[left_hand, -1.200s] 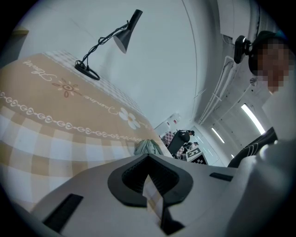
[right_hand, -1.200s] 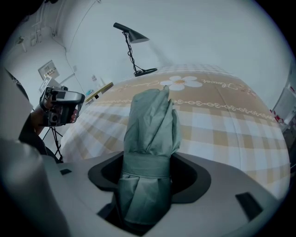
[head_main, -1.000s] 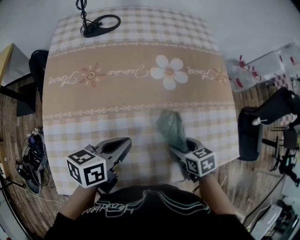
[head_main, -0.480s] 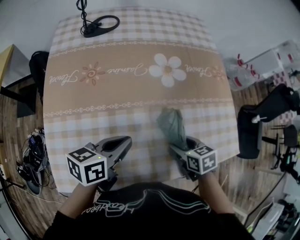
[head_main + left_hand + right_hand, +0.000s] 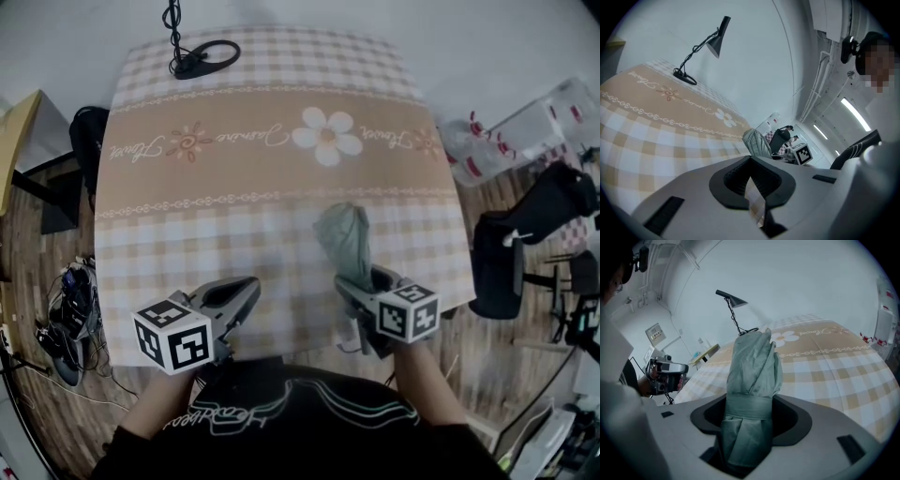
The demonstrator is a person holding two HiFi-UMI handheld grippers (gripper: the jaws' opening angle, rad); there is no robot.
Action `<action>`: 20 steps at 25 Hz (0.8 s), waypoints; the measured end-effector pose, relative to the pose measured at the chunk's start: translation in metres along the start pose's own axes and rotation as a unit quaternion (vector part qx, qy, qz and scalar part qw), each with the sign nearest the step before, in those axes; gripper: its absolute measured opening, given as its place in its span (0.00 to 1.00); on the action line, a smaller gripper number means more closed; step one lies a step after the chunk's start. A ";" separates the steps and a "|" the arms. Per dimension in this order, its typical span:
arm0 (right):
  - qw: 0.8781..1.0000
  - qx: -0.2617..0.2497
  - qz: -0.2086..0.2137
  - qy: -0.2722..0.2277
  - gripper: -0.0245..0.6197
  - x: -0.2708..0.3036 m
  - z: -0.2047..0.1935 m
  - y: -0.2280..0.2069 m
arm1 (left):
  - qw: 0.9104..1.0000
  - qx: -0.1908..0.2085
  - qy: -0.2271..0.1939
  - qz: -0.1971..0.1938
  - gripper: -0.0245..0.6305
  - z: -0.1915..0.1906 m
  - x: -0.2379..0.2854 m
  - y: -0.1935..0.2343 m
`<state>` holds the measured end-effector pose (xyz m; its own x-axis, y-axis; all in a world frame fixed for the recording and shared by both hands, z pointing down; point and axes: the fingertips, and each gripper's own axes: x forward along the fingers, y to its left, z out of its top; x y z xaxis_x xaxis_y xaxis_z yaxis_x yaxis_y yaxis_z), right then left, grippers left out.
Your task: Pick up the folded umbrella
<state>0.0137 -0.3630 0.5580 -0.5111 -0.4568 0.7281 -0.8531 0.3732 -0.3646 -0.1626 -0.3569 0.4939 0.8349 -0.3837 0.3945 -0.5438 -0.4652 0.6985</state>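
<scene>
A table covered with a checked tablecloth is being viewed from above, and a white flower print is being shown on its tan band at about 12 o'clock from the centre. The folded umbrella, grey-green and bound with a strap of the same cloth, is being held over the near part of the table, at about 5 o'clock from the centre. It is being clamped by the right gripper, whose jaws are pressed against its two sides just below the strap, as is being shown plainly in the right gripper view. The umbrella is being kept at a slant, with its free end pointing toward 12 o'clock and standing higher than the clamped end. The left gripper is being held over the near edge of the table at about 7 o'clock, well apart from the umbrella. Its jaws are being kept nearly together, with only a thin slit of tablecloth showing between them and nothing gripped. A marker cube is being carried on the near end of the left gripper, and a second cube on the right one. A black desk lamp is being seen at the far edge, at about 11 o'clock. Cables are being seen on the wooden floor at 8 o'clock.
</scene>
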 end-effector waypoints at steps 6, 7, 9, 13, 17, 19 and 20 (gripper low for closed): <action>0.997 0.007 0.036 -0.061 0.46 -0.040 0.010 0.030 | 1.000 0.017 -0.018 -0.003 0.03 -0.012 -0.010 -0.037; 0.996 0.007 0.043 -0.072 0.46 -0.047 0.011 0.035 | 0.999 0.022 -0.023 -0.004 0.03 -0.013 -0.012 -0.044; 0.994 0.005 0.056 -0.093 0.46 -0.063 0.013 0.045 | 0.999 0.030 -0.034 -0.008 0.03 -0.015 -0.017 -0.061; 0.989 -0.002 0.084 -0.125 0.46 -0.098 0.009 0.067 | 0.997 0.047 -0.053 -0.010 0.03 -0.027 -0.027 -0.094; 0.983 -0.027 0.101 -0.153 0.46 -0.135 -0.002 0.091 | 0.996 0.059 -0.073 -0.011 0.03 -0.044 -0.040 -0.128; 0.979 -0.045 0.106 -0.166 0.46 -0.153 -0.008 0.101 | 0.994 0.064 -0.085 -0.015 0.03 -0.052 -0.046 -0.147; 0.978 -0.051 0.110 -0.173 0.46 -0.162 -0.011 0.106 | 0.994 0.065 -0.090 -0.018 0.03 -0.056 -0.049 -0.157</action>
<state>0.0070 -0.2403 0.4075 -0.7004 -0.5958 0.3931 -0.7133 0.5632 -0.4172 -0.1136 -0.2203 0.3988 0.8318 -0.4958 0.2496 -0.5302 -0.5764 0.6218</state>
